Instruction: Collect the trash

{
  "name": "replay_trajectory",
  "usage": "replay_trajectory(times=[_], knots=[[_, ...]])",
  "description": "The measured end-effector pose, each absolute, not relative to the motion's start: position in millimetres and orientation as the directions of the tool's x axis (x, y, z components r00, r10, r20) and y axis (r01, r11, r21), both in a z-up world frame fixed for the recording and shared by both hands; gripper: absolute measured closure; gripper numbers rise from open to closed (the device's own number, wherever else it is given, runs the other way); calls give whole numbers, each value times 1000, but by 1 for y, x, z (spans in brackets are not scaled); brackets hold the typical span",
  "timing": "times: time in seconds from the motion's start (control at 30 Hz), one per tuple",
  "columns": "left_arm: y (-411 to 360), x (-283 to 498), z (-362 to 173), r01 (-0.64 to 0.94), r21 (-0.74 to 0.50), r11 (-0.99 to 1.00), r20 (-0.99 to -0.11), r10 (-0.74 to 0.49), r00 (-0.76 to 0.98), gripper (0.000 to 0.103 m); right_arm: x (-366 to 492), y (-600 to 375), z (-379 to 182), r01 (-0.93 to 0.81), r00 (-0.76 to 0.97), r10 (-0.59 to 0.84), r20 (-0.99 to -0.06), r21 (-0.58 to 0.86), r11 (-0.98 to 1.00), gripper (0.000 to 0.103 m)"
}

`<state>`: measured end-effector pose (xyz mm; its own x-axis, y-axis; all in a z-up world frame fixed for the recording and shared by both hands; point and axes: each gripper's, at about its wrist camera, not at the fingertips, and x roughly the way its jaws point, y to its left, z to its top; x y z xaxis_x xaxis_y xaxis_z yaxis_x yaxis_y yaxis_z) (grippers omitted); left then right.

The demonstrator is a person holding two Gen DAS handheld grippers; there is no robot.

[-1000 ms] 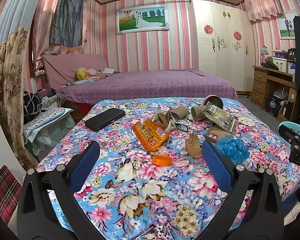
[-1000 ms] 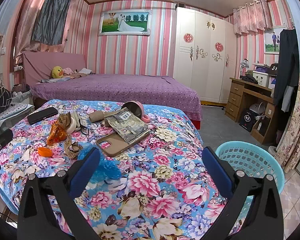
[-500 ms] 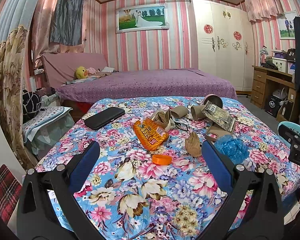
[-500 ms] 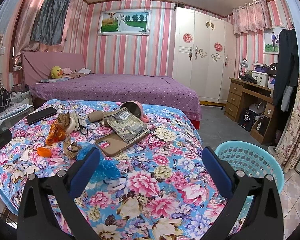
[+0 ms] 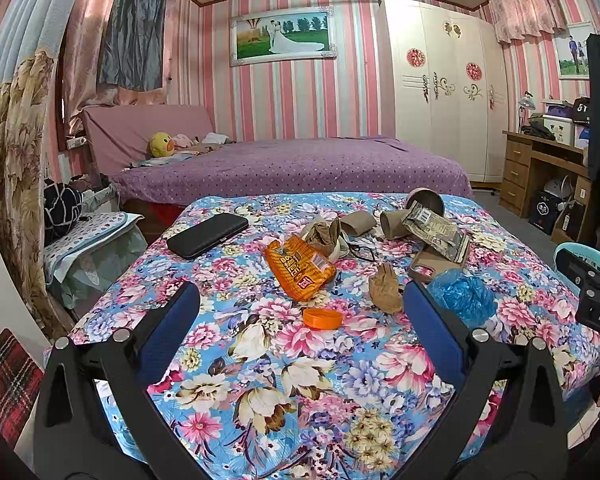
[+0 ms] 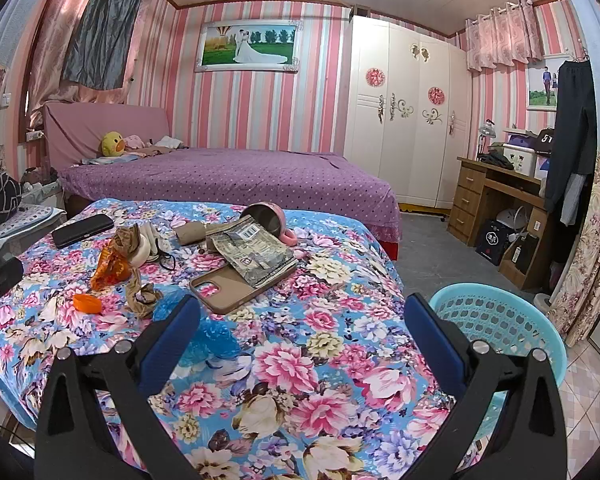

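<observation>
Both grippers wide and empty above floral bedspread point(image 5: 300, 380), orange wrapper point(image 5: 299, 266), orange lid point(image 5: 322, 318), blue bag point(image 5: 462, 296) ahead.

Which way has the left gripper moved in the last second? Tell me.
No. The left gripper keeps the same framing; the orange cap sits at the same spot between its fingers.

My matt floral cloth bedspread point(image 5: 260, 380) carries a glossy orange foil wrapper point(image 5: 300, 266), crinkly blue plastic bag point(image 5: 462, 298) and smooth plastic lid point(image 5: 322, 319).

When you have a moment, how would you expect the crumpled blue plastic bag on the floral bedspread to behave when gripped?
The blue plastic bag looks thin and crumpled, so it would probably collapse between the fingers. It appears light and may drag rather than lift cleanly. Its glossy film could slip.
</observation>
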<state>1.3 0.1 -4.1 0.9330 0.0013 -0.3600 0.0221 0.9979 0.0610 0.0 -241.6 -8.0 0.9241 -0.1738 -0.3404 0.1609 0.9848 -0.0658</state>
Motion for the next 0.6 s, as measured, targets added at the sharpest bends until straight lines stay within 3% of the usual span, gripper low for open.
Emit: replay_trajectory(times=[0.6], knots=[[-1,1,-5,24,61,998,-365,0,931,5,-1,-242,-8,161,926,-173,-337,-63,985,4]])
